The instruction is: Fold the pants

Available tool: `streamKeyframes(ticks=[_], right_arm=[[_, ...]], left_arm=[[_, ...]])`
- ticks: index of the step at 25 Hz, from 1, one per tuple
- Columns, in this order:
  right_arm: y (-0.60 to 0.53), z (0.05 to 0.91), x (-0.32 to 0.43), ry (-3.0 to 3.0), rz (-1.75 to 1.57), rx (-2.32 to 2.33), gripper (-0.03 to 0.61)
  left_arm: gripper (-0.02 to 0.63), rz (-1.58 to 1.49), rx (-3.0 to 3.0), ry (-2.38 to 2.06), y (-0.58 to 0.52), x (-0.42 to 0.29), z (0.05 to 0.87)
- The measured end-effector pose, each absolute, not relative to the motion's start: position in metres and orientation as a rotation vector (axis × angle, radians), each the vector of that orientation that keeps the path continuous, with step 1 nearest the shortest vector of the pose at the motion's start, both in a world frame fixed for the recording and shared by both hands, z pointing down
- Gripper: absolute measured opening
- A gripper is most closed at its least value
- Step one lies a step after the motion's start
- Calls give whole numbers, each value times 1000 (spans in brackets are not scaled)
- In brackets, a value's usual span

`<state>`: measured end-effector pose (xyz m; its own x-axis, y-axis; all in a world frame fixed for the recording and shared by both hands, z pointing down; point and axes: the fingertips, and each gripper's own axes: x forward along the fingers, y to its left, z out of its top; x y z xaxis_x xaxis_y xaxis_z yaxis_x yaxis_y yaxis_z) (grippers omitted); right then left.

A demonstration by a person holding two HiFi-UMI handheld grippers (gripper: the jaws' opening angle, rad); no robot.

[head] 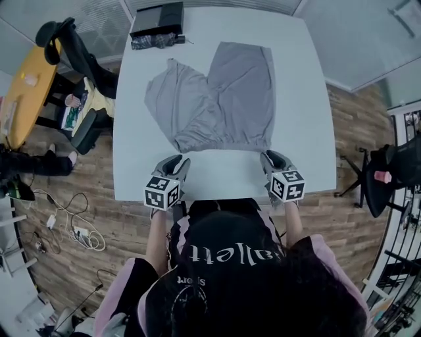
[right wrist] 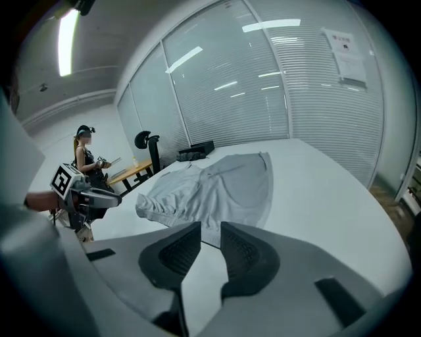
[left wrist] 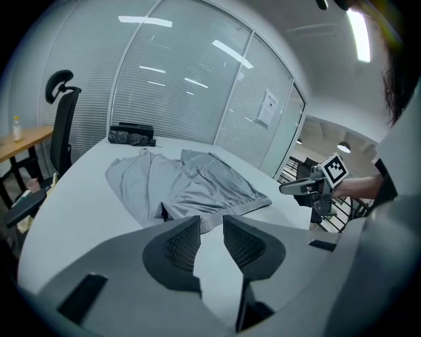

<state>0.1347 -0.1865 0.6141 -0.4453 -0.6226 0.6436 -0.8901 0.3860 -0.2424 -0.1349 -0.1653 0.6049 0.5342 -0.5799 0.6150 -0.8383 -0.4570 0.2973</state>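
Grey pants (head: 217, 99) lie spread flat on the white table (head: 302, 112), waistband toward me, legs splayed apart to the far side. My left gripper (head: 179, 160) hovers just short of the waistband's left corner, jaws open with nothing between them. My right gripper (head: 270, 156) hangs near the waistband's right corner, jaws slightly apart and empty. The left gripper view shows the pants (left wrist: 184, 184) beyond the open jaws (left wrist: 212, 238). In the right gripper view the pants (right wrist: 217, 187) lie ahead of the narrow gap (right wrist: 210, 243).
A black case (head: 158, 18) and a dark folded umbrella (head: 156, 41) sit at the table's far left corner. Office chairs (head: 79, 59) and a yellow table (head: 26, 92) stand to the left. A person (right wrist: 89, 161) stands beyond the table in the right gripper view.
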Motion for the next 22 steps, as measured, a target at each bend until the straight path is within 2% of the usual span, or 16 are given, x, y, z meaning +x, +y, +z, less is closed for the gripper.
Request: streamKeyframes(ticks=[5,9,12,19,22], right_arm=[[-193,639,156,-2129,865,1320,122],[-199,660,168,-2074,955,1348,149],[-201,672,171,-2054,1037,1355,196],[-203,687,167,-2018,1047,1333,196],[-204,691,168,-1993,1063,1342,160]], left_arm=[[157,675,2132,-1143,-173,-136,632],[180,740,2066,-1165,-180,-140,653],[186,770,2021,-1206,-187,-144,663],[186,751,1998,-1211,-195,-139,669],[183,772,1993,-1216,-195,-139,670]])
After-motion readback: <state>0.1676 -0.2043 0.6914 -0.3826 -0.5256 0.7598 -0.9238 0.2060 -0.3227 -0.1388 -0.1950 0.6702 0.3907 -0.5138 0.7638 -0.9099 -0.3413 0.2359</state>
